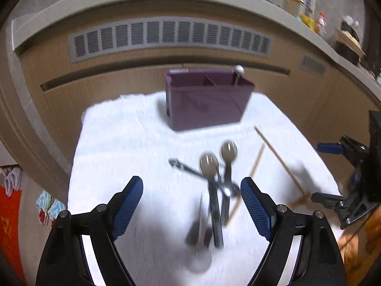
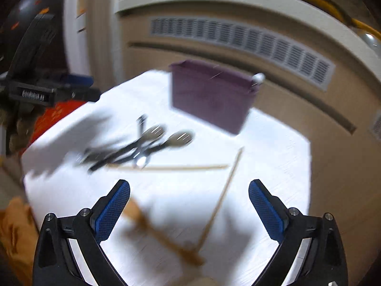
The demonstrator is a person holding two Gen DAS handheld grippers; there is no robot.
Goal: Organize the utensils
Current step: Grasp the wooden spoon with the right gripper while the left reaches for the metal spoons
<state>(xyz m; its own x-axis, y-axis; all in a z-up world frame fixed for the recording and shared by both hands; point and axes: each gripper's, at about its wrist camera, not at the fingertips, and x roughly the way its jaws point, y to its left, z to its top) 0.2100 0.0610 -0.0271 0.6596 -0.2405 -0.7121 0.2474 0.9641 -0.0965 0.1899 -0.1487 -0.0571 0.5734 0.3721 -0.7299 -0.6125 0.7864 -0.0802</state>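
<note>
The dark purple plastic divided box (image 1: 209, 100) stands at the far end of the white cloth (image 1: 123, 143), with one round-ended metal utensil (image 1: 238, 70) upright in its right compartment. The loose metal spoons (image 1: 218, 164) and thin wooden chopsticks (image 2: 221, 195) lie on the cloth nearer the cameras. The left gripper (image 1: 191, 205) and the right gripper (image 2: 189, 207) both have their fingers spread and hold nothing.

Organizer (image 1: 207, 100) behind spoons (image 1: 215, 166); chopsticks (image 1: 281, 162) right (apparently crossed).
</note>
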